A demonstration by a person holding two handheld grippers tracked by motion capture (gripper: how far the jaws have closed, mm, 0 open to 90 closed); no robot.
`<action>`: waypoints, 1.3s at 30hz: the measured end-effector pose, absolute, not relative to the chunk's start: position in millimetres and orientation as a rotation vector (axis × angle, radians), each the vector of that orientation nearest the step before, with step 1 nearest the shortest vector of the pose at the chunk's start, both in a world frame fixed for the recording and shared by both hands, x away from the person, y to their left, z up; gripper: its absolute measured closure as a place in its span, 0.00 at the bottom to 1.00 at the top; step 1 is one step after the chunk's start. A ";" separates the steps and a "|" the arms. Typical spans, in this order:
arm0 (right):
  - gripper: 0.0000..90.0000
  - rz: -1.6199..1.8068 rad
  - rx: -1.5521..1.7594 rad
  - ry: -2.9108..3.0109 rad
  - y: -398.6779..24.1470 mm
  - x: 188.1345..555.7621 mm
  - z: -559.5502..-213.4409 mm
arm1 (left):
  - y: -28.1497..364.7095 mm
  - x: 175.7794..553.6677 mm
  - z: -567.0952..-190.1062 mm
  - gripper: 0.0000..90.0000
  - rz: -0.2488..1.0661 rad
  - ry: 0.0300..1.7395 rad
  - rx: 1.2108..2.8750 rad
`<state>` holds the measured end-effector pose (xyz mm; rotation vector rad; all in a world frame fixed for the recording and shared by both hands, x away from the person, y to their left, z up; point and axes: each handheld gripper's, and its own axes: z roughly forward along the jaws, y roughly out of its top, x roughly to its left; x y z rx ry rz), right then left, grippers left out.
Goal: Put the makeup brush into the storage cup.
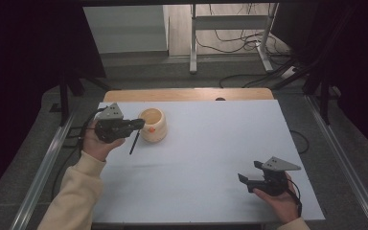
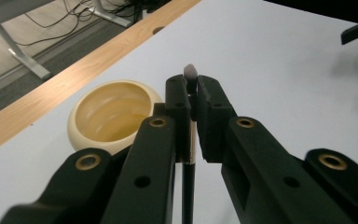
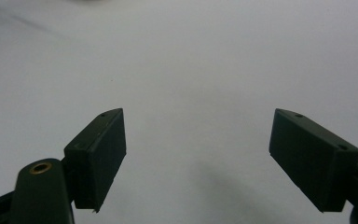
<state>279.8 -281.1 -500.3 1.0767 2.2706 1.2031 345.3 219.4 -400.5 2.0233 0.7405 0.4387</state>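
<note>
A cream round pot (image 1: 154,130) stands at the table's far left; in the left gripper view the pot (image 2: 109,114) is hollow, with nothing inside. My left gripper (image 1: 140,124) hovers just left of it, shut on a thin black stick (image 1: 134,143) that hangs down and slants toward the table. In the left gripper view the stick (image 2: 188,186) is pinched between the jaws of the left gripper (image 2: 191,95), its pale tip poking out above them. My right gripper (image 1: 249,171) is held low near the front right, open, nothing between the jaws of the right gripper (image 3: 196,140).
The white tabletop (image 1: 211,143) has a wooden strip (image 1: 187,94) along its far edge. Beyond the table stand a metal frame (image 1: 230,28) and loose cables on the floor. Metal rails run along both sides of the table.
</note>
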 end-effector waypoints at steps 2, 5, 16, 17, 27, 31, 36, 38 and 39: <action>0.21 1.206 1.073 2.269 -281.1 279.8 -500.1 | 218.2 346.4 -398.3 0.93 0.448 0.747 2.017; 0.21 1.206 1.076 2.269 -281.4 280.1 -500.4 | 215.4 348.7 -394.2 0.93 0.460 0.749 2.008; 0.21 1.208 1.078 2.269 -281.8 280.2 -500.5 | 210.7 361.4 -376.9 0.93 0.503 0.772 1.973; 0.21 1.208 1.078 2.269 -281.8 280.4 -500.6 | 210.9 363.0 -375.7 0.93 0.504 0.778 1.966; 0.21 1.207 1.079 2.270 -282.0 280.7 -501.0 | 211.4 381.2 -369.0 0.93 0.516 0.819 1.902; 0.21 1.207 1.079 2.271 -282.1 280.7 -501.1 | 211.2 388.0 -367.4 0.93 0.514 0.832 1.882; 0.21 1.208 1.082 2.270 -282.8 281.0 -501.2 | 210.3 393.0 -366.5 0.93 0.515 0.845 1.871; 0.21 1.208 1.079 2.270 -282.8 281.0 -501.1 | 210.2 395.0 -366.2 0.93 0.518 0.851 1.870; 0.21 1.208 1.078 2.270 -282.6 280.9 -501.1 | 210.3 395.9 -365.7 0.93 0.521 0.855 1.868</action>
